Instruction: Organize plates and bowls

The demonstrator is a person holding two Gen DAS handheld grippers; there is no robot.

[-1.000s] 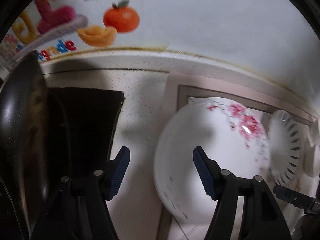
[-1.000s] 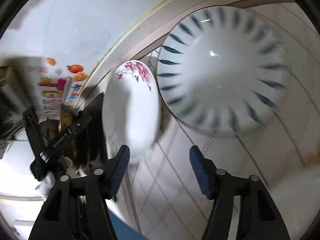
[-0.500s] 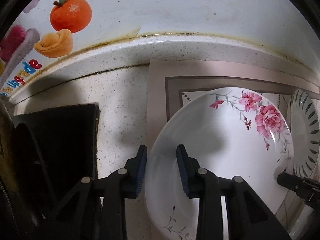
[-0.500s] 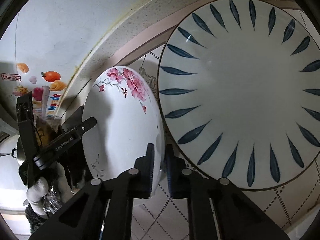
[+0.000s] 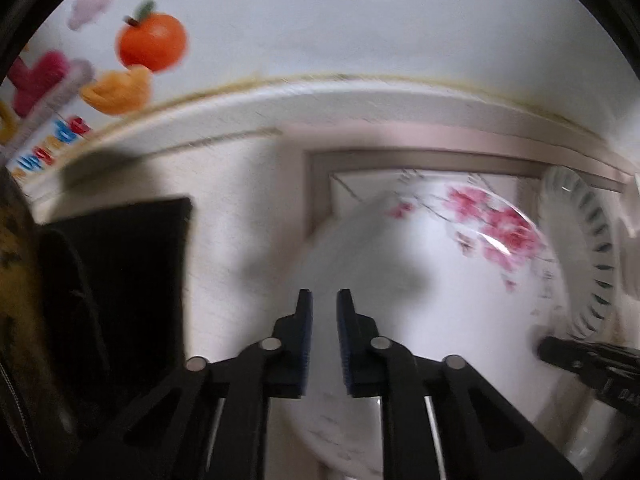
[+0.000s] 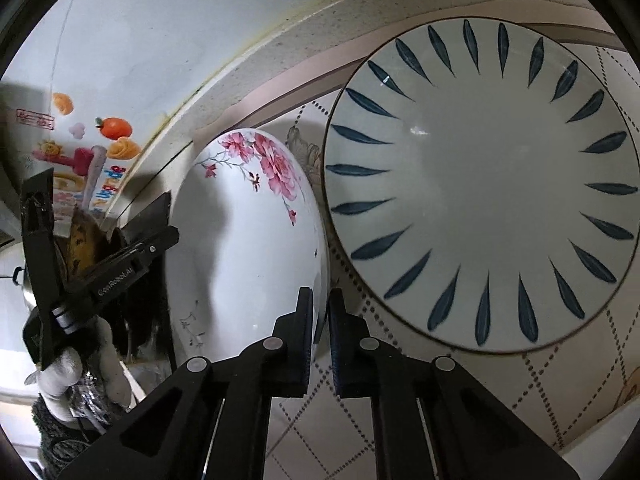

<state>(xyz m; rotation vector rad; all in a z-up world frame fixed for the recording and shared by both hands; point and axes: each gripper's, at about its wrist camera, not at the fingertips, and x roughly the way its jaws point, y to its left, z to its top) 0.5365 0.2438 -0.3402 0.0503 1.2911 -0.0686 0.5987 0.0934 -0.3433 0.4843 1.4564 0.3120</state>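
Both pairs of fingers, spread a second ago, now pinch the floral plate: the right gripper on its right rim, the left gripper on its left rim. The plate sits on the counter mat beside the blue-leaf plate; lifting it onto that plate seems the likely next step.

The nearer plate is showing a white face with pink blossoms on thin grey-brown twigs along its upper edge. The larger plate beside it is wearing a ring of dark blue leaf strokes on pale grey-white, edged by a thin dark line. The mat beneath is displaying cream with dotted brown diamond lines and a dusty pink border. The counter is looking speckled off-white. The wall sticker is showing an orange fruit with a green leaf. Each gripper is showing black with blue pads.
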